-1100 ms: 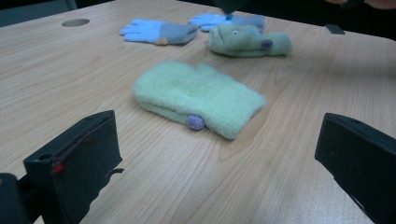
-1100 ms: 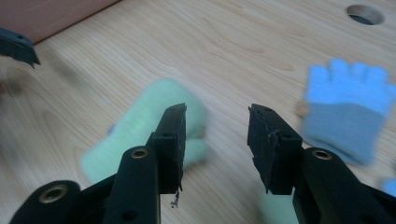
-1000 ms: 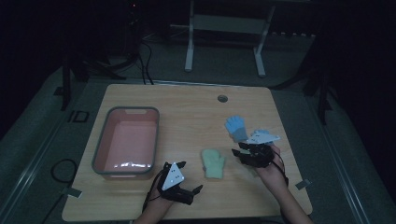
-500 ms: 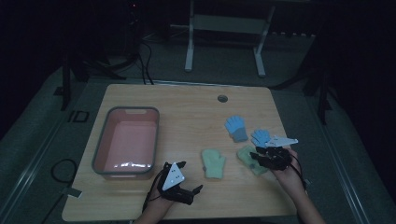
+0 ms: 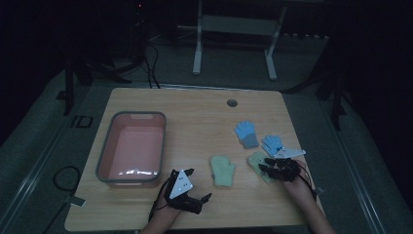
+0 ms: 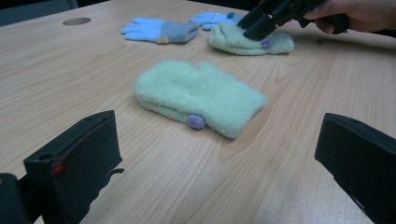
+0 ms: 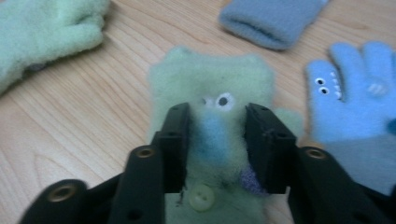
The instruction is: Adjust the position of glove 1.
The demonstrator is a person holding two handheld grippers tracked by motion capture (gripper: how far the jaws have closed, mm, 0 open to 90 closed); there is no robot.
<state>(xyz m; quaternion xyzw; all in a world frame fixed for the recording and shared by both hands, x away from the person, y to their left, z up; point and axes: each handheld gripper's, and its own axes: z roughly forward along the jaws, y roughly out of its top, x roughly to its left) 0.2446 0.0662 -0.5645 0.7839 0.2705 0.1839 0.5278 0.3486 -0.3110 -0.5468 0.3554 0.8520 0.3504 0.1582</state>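
On the right side of the table [image 5: 195, 112], a green mitten [image 7: 210, 93] is straddled by the right claw [image 7: 212, 140], whose jaws have just been closing and are seen pressed into the fleece on either side of a blue patch; whether the mitten is fully clamped cannot be told. In the left gripper view the same claw [image 6: 257, 23] is seen lowered onto that mitten [image 6: 252, 39]. Just beside it lies a blue glove [image 7: 355, 98], and another blue glove [image 5: 246, 134] lies a little farther up the table. Near the front middle, a second green mitten [image 5: 222, 170] lies flat, apart from the left claw [image 5: 195, 187], whose jaws are held wide apart with nothing between them. A pink tub [image 5: 104, 156] is set at the left.
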